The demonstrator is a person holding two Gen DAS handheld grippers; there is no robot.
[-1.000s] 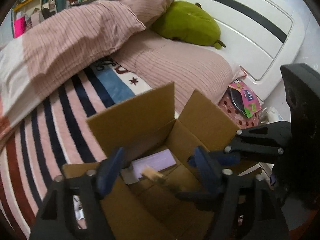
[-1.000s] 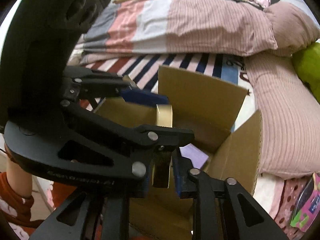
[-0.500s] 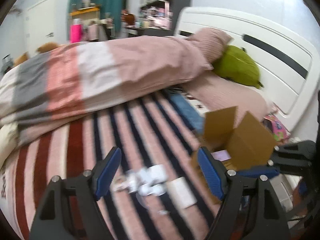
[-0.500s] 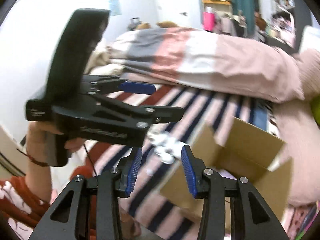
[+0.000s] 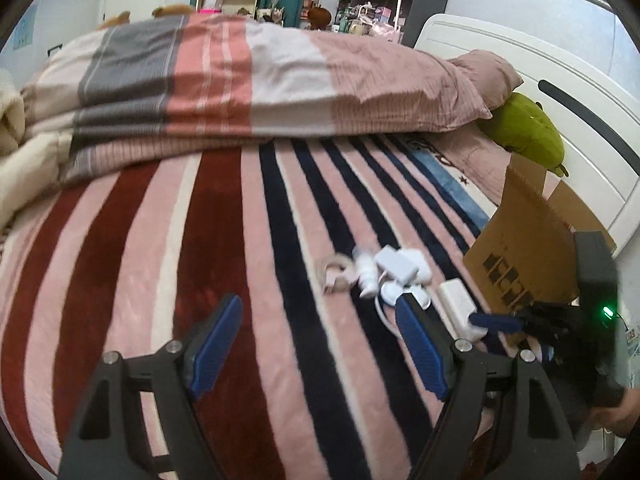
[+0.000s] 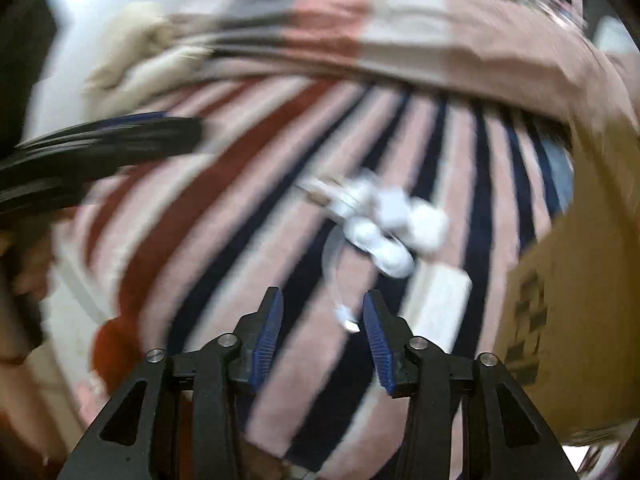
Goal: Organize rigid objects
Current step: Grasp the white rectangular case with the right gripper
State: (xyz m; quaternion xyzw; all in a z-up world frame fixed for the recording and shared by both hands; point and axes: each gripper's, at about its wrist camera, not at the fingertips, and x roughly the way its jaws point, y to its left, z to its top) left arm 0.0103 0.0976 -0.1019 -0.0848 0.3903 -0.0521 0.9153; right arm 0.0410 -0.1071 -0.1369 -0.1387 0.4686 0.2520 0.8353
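A pile of small white objects [image 5: 396, 268] with a white cable lies on the striped bed cover, with a white flat box [image 5: 458, 306] beside it and a pale ring-shaped item [image 5: 338, 272] at its left. An open cardboard box [image 5: 528, 240] stands to the right. My left gripper [image 5: 320, 344] is open and empty above the cover. My right gripper [image 6: 322, 332] is open and empty, near the white pile [image 6: 384, 224] and flat box [image 6: 438, 304]; this view is blurred. The right gripper also shows in the left wrist view [image 5: 496, 322].
A folded striped duvet [image 5: 240, 80] lies across the far side of the bed. A green plush toy [image 5: 524, 132] and a pillow sit by the white headboard [image 5: 560, 92]. The cardboard box [image 6: 576, 304] fills the right side of the right wrist view.
Both grippers have pulled back from the cardboard box and swung left over the bed. The right gripper no longer holds the small block. The white pile is now closer.
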